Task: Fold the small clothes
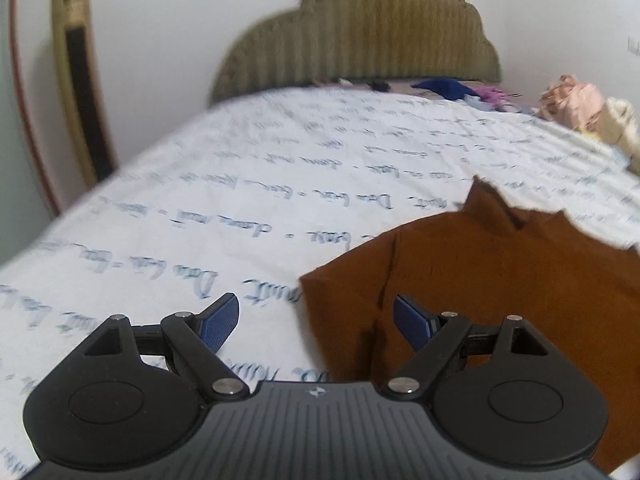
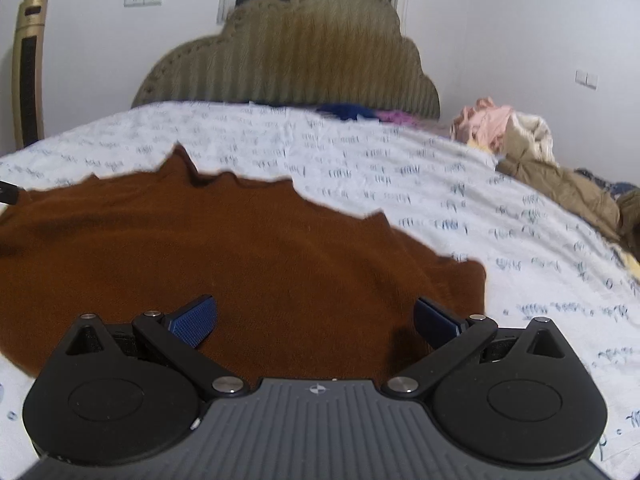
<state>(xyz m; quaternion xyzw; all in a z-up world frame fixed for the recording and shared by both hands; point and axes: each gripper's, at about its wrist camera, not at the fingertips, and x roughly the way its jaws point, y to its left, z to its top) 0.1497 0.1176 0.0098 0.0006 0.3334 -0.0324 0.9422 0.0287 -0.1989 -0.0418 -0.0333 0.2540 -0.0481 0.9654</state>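
A brown garment (image 2: 240,248) lies spread flat on a bed with a white sheet (image 2: 400,152) printed with blue script. In the left wrist view the brown garment (image 1: 500,280) fills the lower right, with a fold line running down its left part. My left gripper (image 1: 316,316) hovers over the garment's left edge, jaws wide apart and nothing between them. My right gripper (image 2: 316,318) stands open above the near part of the cloth, its blue pads (image 2: 196,320) clear of the fabric. A bit of the other gripper shows at the left edge of the right wrist view.
A pile of loose clothes (image 2: 520,136) in pink, cream and tan lies at the bed's right side. Blue and purple garments (image 1: 460,90) sit near the padded headboard (image 1: 360,32). A gold tower fan (image 1: 80,80) stands by the wall on the left.
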